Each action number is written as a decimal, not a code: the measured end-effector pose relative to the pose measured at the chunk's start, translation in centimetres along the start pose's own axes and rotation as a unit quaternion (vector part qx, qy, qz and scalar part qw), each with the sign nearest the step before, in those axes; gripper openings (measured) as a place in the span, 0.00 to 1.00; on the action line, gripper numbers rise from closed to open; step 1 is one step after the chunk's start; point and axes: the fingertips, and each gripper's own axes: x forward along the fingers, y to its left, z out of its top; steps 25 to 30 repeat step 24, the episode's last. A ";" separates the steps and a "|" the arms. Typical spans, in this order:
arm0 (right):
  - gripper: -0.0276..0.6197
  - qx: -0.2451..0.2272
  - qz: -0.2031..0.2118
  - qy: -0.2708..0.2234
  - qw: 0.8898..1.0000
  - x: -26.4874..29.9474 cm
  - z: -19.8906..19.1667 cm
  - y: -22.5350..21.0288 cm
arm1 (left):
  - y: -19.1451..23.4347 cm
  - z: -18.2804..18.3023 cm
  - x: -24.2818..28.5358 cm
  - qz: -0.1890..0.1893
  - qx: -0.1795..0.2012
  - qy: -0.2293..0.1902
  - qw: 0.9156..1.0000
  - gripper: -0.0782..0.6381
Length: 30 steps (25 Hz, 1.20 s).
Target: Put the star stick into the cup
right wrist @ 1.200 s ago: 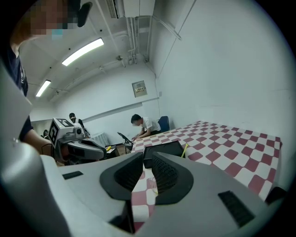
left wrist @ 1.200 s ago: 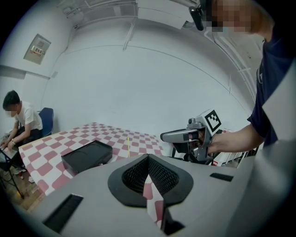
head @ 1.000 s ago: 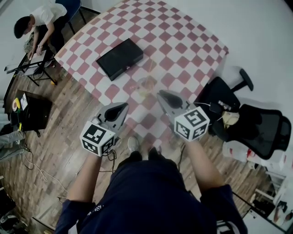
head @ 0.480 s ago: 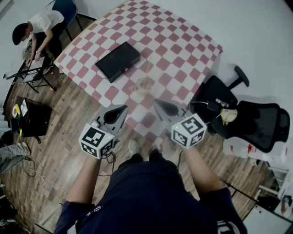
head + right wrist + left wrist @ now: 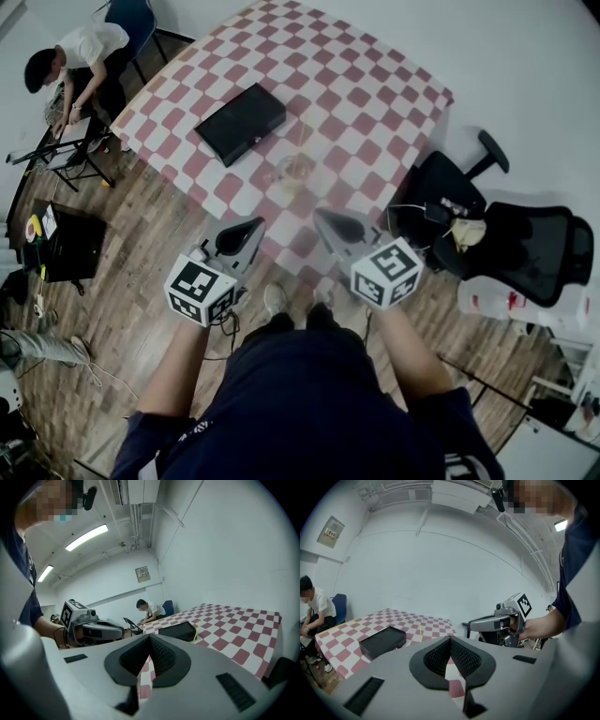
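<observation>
The checkered counter [image 5: 375, 103] carries a shut black box [image 5: 246, 122], its contents hidden. At its 4 o'clock stands a clear cup [image 5: 298, 172], too faint to show whether anything is in it. The thin yellow star stick [image 5: 196, 631] shows just beside the box, at about the cup's 12 o'clock. Whether it lies flat or leans, I cannot tell.

The left gripper [image 5: 251, 225] and right gripper [image 5: 325, 217] hover at the cup's 6 o'clock, each with tips together and nothing held.

Reaching past the light cup could tip it. The slim stick could slip out of a pinch.
</observation>
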 end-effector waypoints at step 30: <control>0.07 0.009 0.000 0.008 1.000 -0.9 -1.0 -0.3 | -1.6 -0.4 1.1 -0.007 -0.002 0.003 1.000 0.15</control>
